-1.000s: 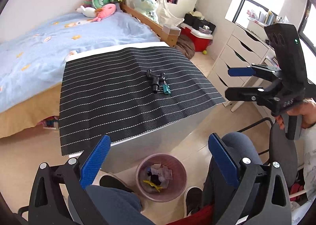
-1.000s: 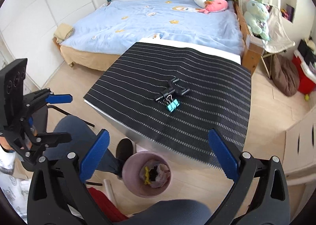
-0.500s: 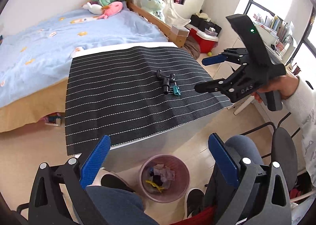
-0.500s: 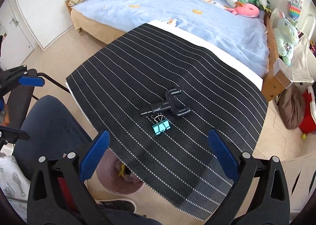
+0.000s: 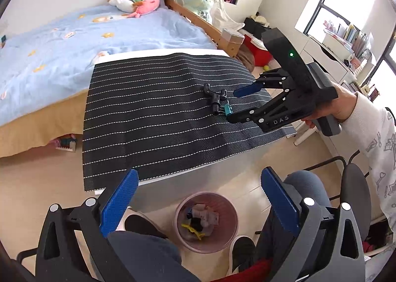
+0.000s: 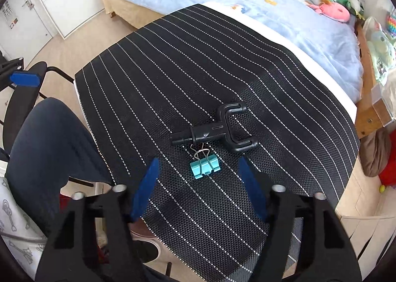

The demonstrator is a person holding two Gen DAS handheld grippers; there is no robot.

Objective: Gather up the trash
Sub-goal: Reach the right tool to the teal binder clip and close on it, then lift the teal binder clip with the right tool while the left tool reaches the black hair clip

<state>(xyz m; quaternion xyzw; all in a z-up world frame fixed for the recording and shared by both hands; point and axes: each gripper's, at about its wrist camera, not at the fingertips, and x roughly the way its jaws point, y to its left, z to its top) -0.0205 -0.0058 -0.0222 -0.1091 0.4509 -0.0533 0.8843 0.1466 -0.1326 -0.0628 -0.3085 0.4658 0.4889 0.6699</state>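
A teal binder clip (image 6: 205,166) and a black Y-shaped plastic part (image 6: 217,131) lie together on the black striped mat (image 6: 198,71). My right gripper (image 6: 198,178) is open, its blue pads on either side of the clip just short of it; it also shows in the left wrist view (image 5: 235,103), beside the clip (image 5: 227,110) and the black part (image 5: 214,98). My left gripper (image 5: 198,197) is open and empty, held above a pink trash bin (image 5: 206,221) on the floor that holds scraps.
The mat covers a low table (image 5: 173,175) beside a blue bed (image 5: 74,41) with plush toys. My knees and shoes flank the bin. White drawers (image 5: 329,59) and a chair (image 5: 356,190) stand at the right.
My right gripper has moved forward and down over the table until its pads flank the teal clip. My left gripper has stayed above the bin, tilting slightly.
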